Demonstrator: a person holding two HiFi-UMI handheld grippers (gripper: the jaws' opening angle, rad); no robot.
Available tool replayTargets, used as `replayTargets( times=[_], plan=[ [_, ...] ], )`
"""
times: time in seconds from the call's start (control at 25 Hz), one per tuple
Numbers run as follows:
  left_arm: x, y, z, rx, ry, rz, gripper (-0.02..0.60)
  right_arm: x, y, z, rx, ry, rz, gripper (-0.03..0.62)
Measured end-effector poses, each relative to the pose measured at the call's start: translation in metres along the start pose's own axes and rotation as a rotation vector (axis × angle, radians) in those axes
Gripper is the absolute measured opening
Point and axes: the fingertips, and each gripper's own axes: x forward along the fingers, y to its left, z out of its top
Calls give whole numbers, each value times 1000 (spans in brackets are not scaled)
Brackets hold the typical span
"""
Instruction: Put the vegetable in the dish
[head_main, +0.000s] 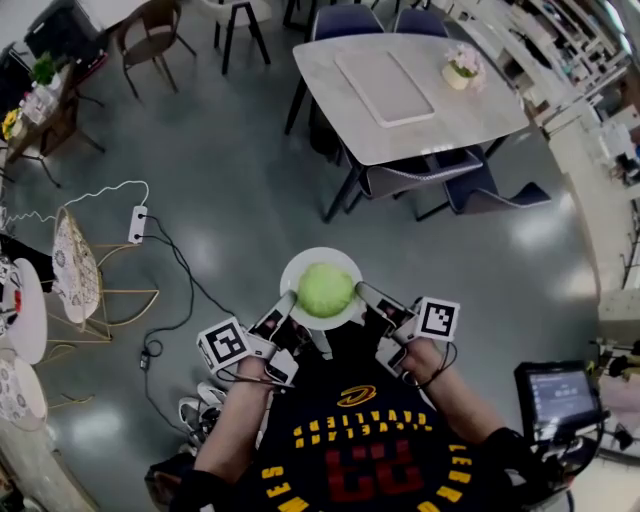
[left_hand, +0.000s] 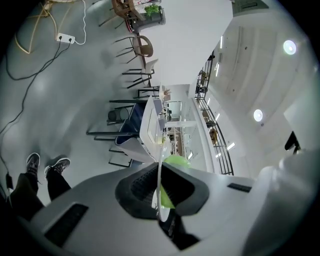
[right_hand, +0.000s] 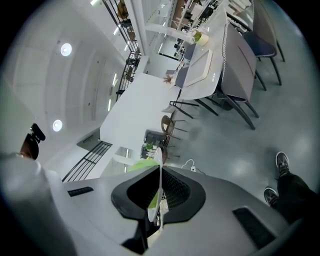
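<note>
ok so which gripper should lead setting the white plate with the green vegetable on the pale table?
Right, marginally. The left gripper and right gripper are shut on opposite rims of the round white plate, round green vegetable on it. The pale table lies ahead, toward the right.

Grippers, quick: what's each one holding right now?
Left gripper: shut on the rim of the dish, which carries the vegetable.
Right gripper: shut on the dish's opposite rim.
</note>
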Motion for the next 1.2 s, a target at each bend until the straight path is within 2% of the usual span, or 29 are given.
replayTargets(
  times=[0.44, 0.6, 0.8, 1.04, 1.2],
  plan=[
    [21, -13, 76, 45, -102, 34, 12, 80, 4, 44, 34, 85, 80, 17],
    [43, -18, 106, 74, -125, 80, 12, 106, 3, 77, 44, 105, 108, 17],
    [84, -34, 139, 100, -137, 96, 12, 132, 1, 127, 44, 124, 137, 17],
    [128, -41, 178, 81, -163, 99, 11, 168, -9, 178, 40, 147, 141, 17],
    [138, -34, 194, 54, -163, 107, 12, 182, -17, 187, 76, 149, 118, 17]
  ],
)
